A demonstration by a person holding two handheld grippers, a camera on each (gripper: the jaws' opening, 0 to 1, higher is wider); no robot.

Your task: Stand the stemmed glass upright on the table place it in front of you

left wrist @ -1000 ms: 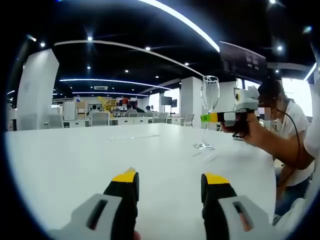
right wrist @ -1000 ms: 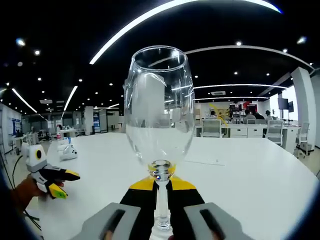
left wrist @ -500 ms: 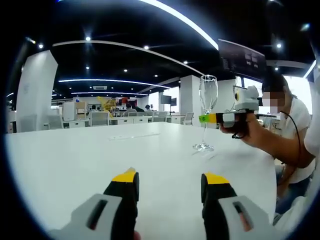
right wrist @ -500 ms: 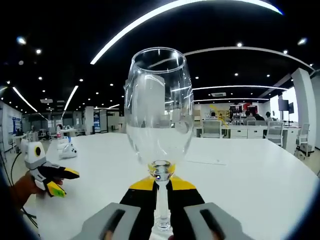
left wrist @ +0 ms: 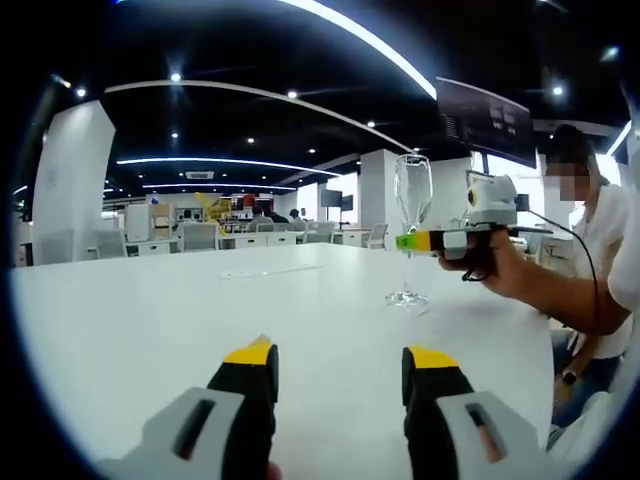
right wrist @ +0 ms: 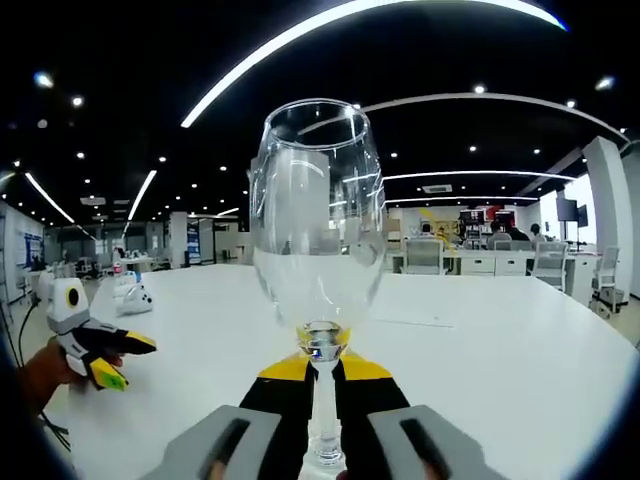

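Observation:
A clear stemmed glass [right wrist: 318,220] stands upright on the white table [right wrist: 500,370], its foot resting on the tabletop. My right gripper [right wrist: 322,368] has its yellow-tipped jaws shut on the stem just under the bowl. From the left gripper view the same glass [left wrist: 412,190] shows at the right, with the right gripper [left wrist: 415,240] clamped on its stem and a person's hand behind it. My left gripper [left wrist: 340,358] hovers low over the table [left wrist: 150,320], open and holding nothing. It also appears as the left gripper [right wrist: 105,355] at the far left, in a hand.
A person [left wrist: 590,260] sits at the table's right edge. A thin flat strip [left wrist: 265,273] lies mid-table, and a small white object [right wrist: 135,300] rests far left. Desks and chairs [right wrist: 480,258] stand in the background.
The right gripper and the glass have edged slightly left in the left gripper view. The left gripper's jaws hold the same gap.

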